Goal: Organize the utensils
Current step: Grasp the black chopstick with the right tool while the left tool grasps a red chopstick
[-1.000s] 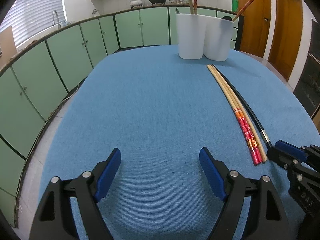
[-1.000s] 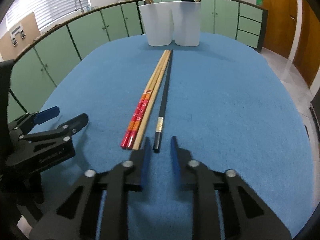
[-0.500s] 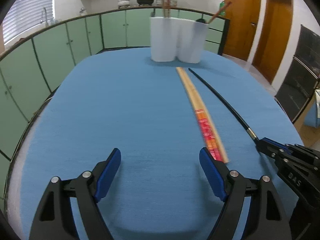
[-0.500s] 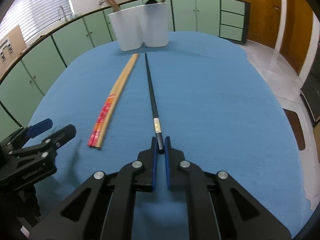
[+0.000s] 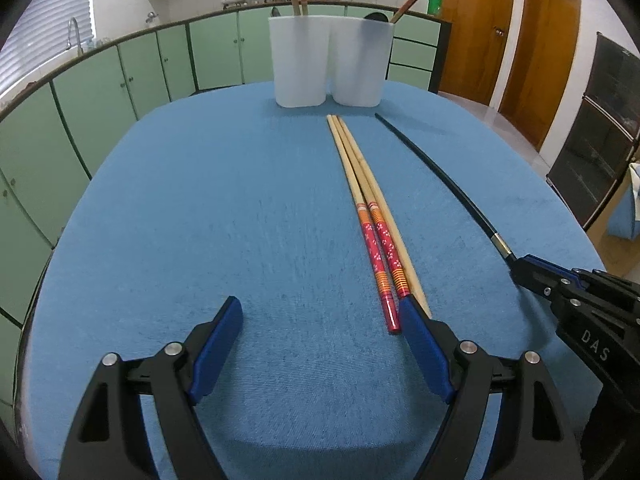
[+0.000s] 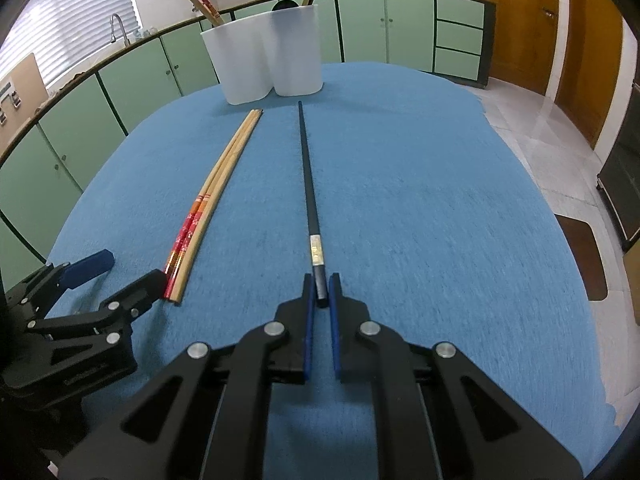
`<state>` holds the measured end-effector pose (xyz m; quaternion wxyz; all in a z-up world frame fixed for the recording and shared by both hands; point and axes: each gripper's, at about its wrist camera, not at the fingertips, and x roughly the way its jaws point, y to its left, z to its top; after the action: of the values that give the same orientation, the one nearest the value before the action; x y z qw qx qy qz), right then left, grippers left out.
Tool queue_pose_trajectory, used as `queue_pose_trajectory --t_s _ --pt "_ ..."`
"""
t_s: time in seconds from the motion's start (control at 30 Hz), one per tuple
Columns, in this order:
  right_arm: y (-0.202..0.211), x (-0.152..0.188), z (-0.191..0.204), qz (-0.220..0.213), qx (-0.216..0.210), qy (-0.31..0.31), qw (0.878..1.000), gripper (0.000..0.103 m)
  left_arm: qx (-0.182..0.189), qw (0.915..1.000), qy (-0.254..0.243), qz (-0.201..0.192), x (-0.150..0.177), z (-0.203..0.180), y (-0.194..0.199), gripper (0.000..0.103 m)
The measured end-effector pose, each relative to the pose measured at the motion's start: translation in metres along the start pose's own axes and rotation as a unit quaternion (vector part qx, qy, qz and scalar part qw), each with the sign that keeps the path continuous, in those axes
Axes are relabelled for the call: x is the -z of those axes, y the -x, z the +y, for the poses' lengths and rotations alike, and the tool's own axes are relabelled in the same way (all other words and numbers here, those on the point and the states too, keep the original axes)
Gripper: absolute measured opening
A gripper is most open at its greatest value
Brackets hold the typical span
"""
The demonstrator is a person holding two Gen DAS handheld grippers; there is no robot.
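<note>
A black chopstick (image 6: 308, 184) lies on the blue tablecloth, tip toward a white two-part holder (image 6: 264, 64). My right gripper (image 6: 321, 292) is shut on the black chopstick's near end; it also shows in the left wrist view (image 5: 520, 268). Three wooden chopsticks, two with red patterned ends (image 5: 376, 240), lie left of the black one. My left gripper (image 5: 320, 320) is open, its right finger (image 5: 420, 336) at the near ends of the wooden chopsticks. The holder (image 5: 328, 64) has several chopsticks standing in it.
The round table with blue cloth (image 5: 200, 200) is ringed by green cabinets (image 5: 100, 88). Wooden doors (image 5: 476, 28) stand at the right. A dark oven front (image 5: 600, 140) is at the far right. The tablecloth edge (image 6: 592, 320) drops off on the right.
My right gripper closed on the black chopstick's end and swung it away from the wooden ones. My left gripper moved right until its right finger reached the wooden chopsticks' ends.
</note>
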<state>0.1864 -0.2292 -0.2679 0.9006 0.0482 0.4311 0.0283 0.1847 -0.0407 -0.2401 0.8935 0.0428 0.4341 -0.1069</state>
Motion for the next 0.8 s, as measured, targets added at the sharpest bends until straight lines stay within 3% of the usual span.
queue_pose_trajectory --t_s 0.17,0.37,0.53,0.7,0.8 --pt "0.001 0.001 0.002 -0.002 0.003 0.010 1.000 0.007 -0.020 0.9998 0.005 -0.001 0.001 0.001 -0.001 0.078" --pt "0.000 0.002 0.002 -0.002 -0.001 0.012 1.000 0.008 -0.019 0.9995 0.023 -0.007 0.002 0.009 0.003 0.068" --pt "-0.001 0.002 0.000 -0.002 -0.010 0.007 1.000 0.010 -0.006 0.9999 0.011 -0.010 0.002 0.001 0.004 0.046" --pt "-0.001 0.002 -0.003 -0.002 -0.014 0.004 1.000 0.007 -0.010 0.9999 0.005 -0.013 0.002 -0.006 0.005 0.013" --pt "0.000 0.002 -0.002 -0.003 -0.012 0.005 1.000 0.007 -0.008 0.9999 0.006 -0.013 0.004 -0.007 0.006 0.006"
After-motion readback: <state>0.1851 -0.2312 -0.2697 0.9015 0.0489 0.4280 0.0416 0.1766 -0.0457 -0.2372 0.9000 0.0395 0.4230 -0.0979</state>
